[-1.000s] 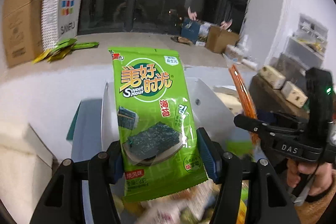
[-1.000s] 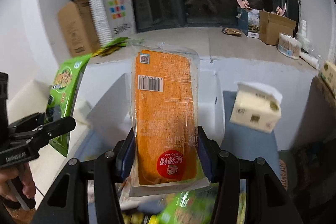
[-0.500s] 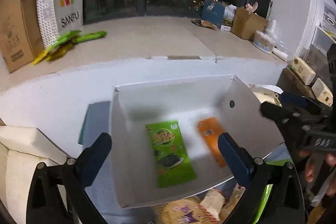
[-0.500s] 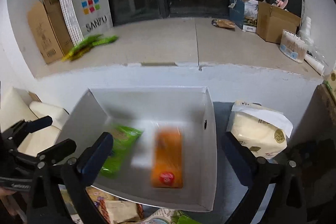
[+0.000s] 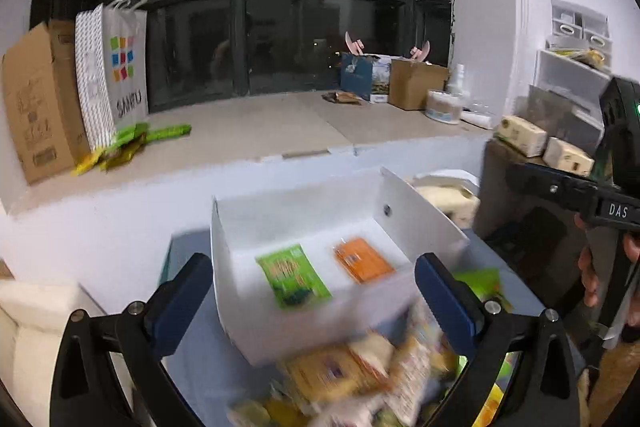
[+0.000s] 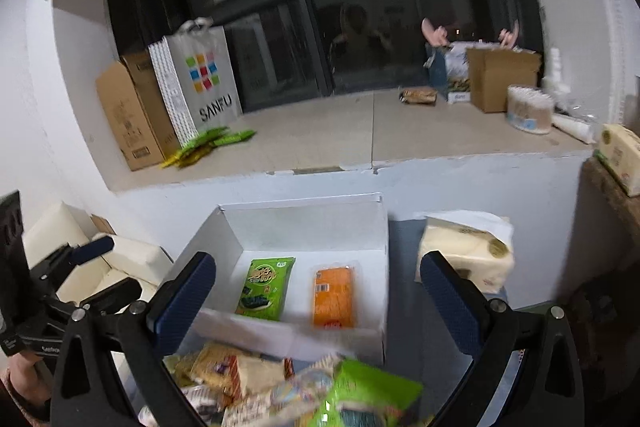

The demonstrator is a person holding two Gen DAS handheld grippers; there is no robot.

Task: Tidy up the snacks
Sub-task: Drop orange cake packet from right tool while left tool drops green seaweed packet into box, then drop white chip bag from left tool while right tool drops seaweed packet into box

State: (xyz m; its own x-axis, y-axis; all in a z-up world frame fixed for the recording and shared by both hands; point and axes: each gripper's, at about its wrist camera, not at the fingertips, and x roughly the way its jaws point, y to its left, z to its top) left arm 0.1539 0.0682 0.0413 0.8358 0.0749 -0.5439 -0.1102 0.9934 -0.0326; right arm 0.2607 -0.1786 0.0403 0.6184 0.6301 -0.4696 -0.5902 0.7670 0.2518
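**Both tongs spread empty above a snack pile and a sorting box**

At the bottom of the frame, the left tongs (image 5: 312,299) and right tongs (image 6: 318,299) gape wide, pinching nothing. Beneath them lies a blurred pile of loose snacks (image 6: 280,383), likely next to be sorted. Just beyond, mid-frame, an open white box (image 6: 382,247) holds a green seaweed packet (image 6: 264,289) and an orange packet (image 6: 333,297), flat, side by side.

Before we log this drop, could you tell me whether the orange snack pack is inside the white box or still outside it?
Inside. The orange snack pack lies flat on the floor of the white box, beside the green seaweed pack.
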